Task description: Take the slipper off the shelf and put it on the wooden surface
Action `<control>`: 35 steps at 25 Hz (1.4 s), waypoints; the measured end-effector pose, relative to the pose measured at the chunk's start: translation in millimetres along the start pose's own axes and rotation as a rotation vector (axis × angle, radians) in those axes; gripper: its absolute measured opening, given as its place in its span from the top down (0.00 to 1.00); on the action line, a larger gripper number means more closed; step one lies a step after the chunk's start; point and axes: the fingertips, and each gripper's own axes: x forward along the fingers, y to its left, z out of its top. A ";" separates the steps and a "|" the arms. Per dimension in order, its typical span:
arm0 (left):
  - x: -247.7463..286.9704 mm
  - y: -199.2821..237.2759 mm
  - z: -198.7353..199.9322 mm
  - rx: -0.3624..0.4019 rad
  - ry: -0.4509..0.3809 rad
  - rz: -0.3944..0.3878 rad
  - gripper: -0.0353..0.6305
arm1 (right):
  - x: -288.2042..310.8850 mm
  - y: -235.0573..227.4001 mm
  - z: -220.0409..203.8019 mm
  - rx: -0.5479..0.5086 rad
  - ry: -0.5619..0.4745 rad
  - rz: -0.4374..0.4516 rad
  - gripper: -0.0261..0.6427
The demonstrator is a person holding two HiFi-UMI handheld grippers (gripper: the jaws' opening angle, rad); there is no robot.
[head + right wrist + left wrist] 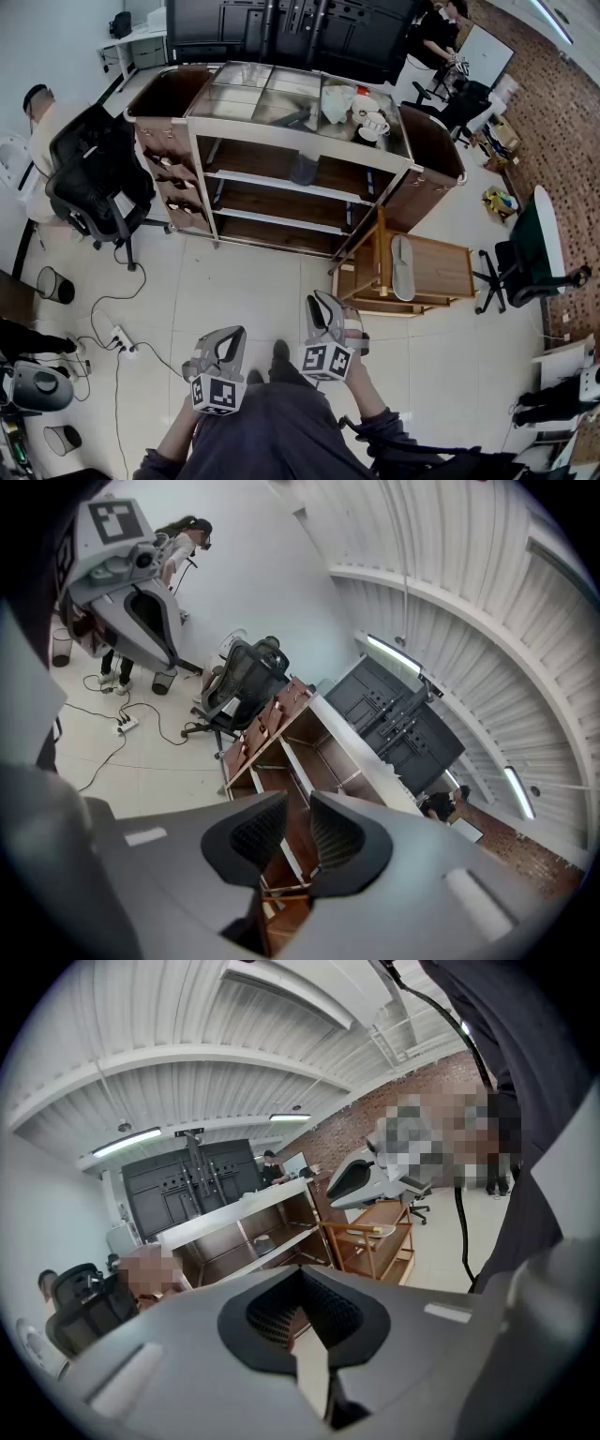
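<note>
You held both grippers low at 6 o'clock of the head view, over the pale tiled floor (pixel 234 281) and well apart from the furniture. On your left gripper (pixel 230 337), the black ribbed fingers (pixel 272 1312) met at their tips and had hold of nothing. On your right gripper (pixel 323 305), the fingers (pixel 258 832) stood a narrow gap apart, with only the distant shelf showing between them, so that gripper was empty too.

The long grey slipper (pixel 401 267) lay flat on the top of the small wooden table (pixel 445 267), at about 2 o'clock from your grippers. It lay lengthwise near the table's left edge, and neither gripper touched it.

The wide metal-framed shelf unit with brown wooden boards (pixel 300 141) stood at 12 o'clock, just beyond the wooden table. A dark grey object (pixel 303 171) sat on its upper board, too small to tell what it was. White cups (pixel 375 122) stood on its top at the right. A black office chair (pixel 94 173) was at 10 o'clock.
</note>
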 end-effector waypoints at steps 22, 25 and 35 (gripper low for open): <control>292.5 214.5 -6.0 -0.081 0.206 0.017 0.92 | 507.8 -97.0 -121.8 -0.333 0.188 0.137 0.66; 322.4 225.8 2.7 -0.083 0.219 0.002 0.92 | 532.8 -89.7 -136.9 -0.384 0.199 0.188 0.64; 335.3 209.1 10.6 -0.091 0.209 -0.023 0.92 | 500.9 -117.3 -128.8 -0.380 0.127 0.054 0.86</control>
